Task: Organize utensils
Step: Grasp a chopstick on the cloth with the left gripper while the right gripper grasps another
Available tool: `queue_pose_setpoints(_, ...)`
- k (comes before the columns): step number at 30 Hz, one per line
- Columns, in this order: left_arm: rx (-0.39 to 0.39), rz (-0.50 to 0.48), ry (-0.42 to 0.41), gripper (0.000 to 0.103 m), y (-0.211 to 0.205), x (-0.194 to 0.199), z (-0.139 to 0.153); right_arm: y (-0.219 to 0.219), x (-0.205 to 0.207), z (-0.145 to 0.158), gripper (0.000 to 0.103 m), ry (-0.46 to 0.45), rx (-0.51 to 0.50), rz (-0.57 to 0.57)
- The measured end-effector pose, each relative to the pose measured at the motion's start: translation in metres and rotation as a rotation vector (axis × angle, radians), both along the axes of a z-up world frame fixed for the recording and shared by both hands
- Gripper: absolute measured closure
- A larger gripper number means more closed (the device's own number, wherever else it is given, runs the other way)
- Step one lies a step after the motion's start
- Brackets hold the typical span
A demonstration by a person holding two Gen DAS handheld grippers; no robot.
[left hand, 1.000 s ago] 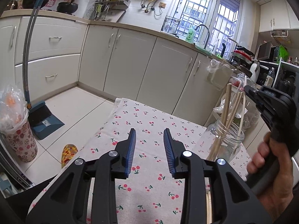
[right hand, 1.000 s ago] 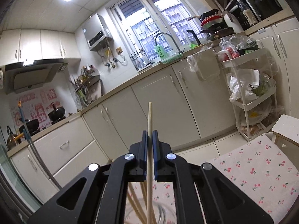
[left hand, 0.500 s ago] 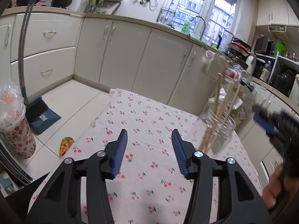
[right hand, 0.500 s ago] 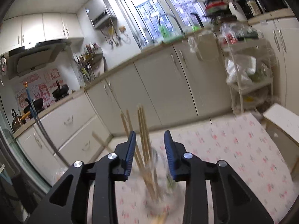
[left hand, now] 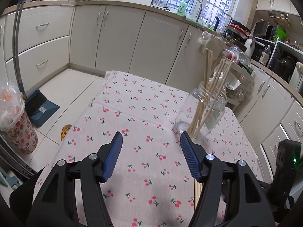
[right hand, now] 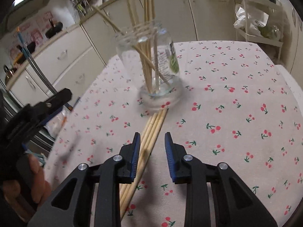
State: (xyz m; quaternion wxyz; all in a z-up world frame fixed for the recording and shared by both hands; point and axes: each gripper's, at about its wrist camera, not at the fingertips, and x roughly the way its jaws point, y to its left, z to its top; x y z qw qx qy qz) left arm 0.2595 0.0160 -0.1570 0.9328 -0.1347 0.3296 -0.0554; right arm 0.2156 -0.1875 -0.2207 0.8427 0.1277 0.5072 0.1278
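A clear glass jar (right hand: 151,60) stands on the cherry-print tablecloth (right hand: 236,98) with several wooden chopsticks (right hand: 146,9) upright in it. More loose chopsticks (right hand: 153,124) lie in a bundle in front of the jar. My right gripper (right hand: 152,135) hovers over that bundle, pointing steeply down. Its jaws are closing slightly and the pads touch nothing. In the left wrist view the jar (left hand: 202,111) is ahead to the right. My left gripper (left hand: 150,138) is over bare cloth, its jaws opening with nothing between them. The loose chopsticks (left hand: 197,189) show under its right finger.
A flower-patterned bin (left hand: 17,128) and a blue dustpan with broom (left hand: 41,107) stand on the floor left of the table. White cabinets (left hand: 157,47) run behind. A white rack (right hand: 255,19) with bags is at the far right. A hand (right hand: 36,170) holds the left tool.
The right gripper let go of the upright chopstick, opened, and swung down toward the loose bundle on the cloth. The left jaws spread wider and the left view tipped downward.
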Motion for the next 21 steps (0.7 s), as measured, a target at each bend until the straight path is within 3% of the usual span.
queue_pose_setpoints(14, 0.033, -0.086, 0.07, 0.04, -0.023, 0.0, -0.011, 0.011, 0.006, -0.006, 0.083, 0.027, -0.154, 0.085)
queue_pose_setpoints(21, 0.129, -0.214, 0.13, 0.04, -0.057, -0.001, -0.021, -0.03, -0.003, -0.004, 0.084, 0.071, -0.138, 0.049)
